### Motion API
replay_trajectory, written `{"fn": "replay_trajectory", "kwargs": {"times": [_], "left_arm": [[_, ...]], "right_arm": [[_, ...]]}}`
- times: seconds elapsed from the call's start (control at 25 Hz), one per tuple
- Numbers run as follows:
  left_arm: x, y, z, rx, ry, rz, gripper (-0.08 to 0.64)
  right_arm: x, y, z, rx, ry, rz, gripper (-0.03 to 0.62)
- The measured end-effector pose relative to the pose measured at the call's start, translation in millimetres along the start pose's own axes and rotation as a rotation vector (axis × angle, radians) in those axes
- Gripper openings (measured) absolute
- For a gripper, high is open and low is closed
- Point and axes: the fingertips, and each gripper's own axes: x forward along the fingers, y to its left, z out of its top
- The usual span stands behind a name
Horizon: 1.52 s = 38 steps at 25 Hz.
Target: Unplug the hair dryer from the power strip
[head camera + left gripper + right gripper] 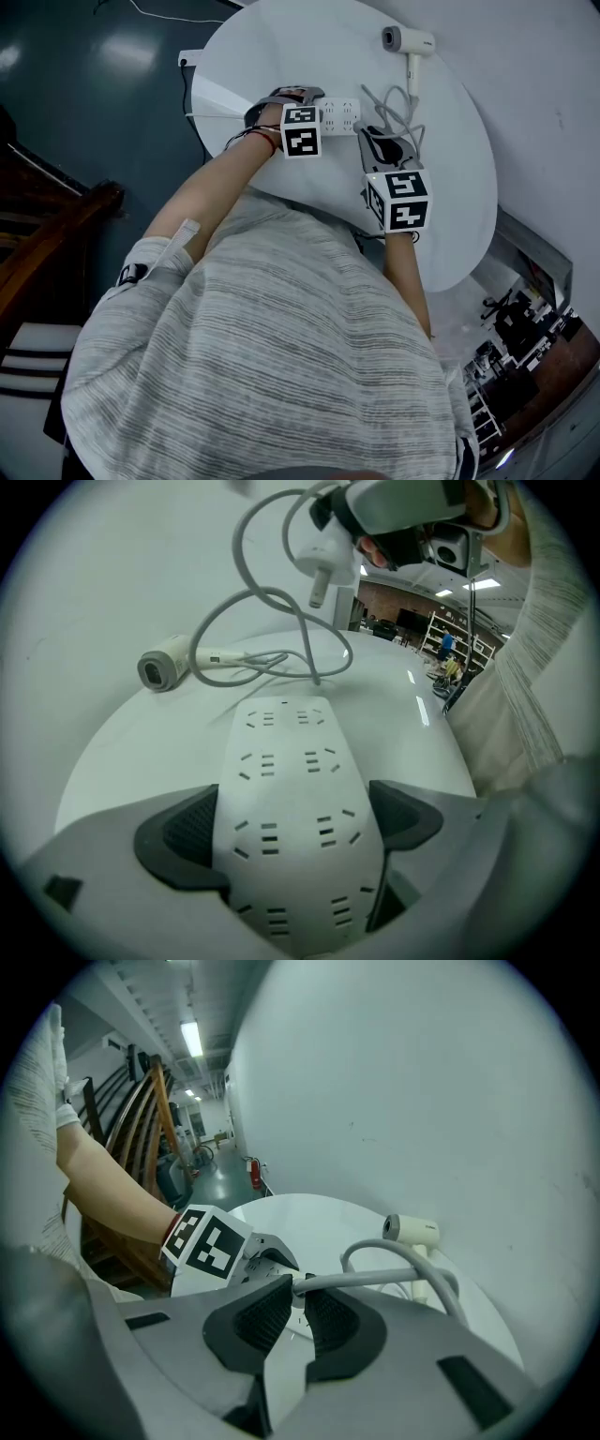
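The white power strip [342,114] lies on the round white table [459,187]. My left gripper [302,97] is shut on it, and its sockets [286,789] fill the space between the two dark pads. In the left gripper view the hair dryer's white plug [317,562] hangs in the air above the strip, clear of the sockets. My right gripper [380,141] is shut on that plug where the grey cord [375,1279] leaves it. The cord loops back to the white hair dryer [408,42], which lies at the table's far side [411,1230].
The table stands against a pale wall [544,84]. A dark floor [75,84] and wooden furniture [47,234] are to the left. A second white cable [202,114] runs off the table's left edge. Shelving [525,328] shows low on the right.
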Motion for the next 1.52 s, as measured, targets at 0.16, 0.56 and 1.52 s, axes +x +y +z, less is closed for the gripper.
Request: {"fn": "replay_trajectory", "kwargs": {"times": [0.16, 0.56, 1.52], "left_arm": [[-3, 1, 0, 0.007, -0.023, 0.029, 0.483], [-64, 13, 24, -0.164, -0.288, 0.189, 0.480], [-154, -52, 43, -0.510, -0.597, 0.163, 0.006]], "right_arm": [[-4, -1, -14, 0.028, -0.012, 0.003, 0.054], [11, 7, -57, 0.021, 0.005, 0.042, 0.054], [60, 36, -110, -0.021, 0.101, 0.098, 0.059]]}}
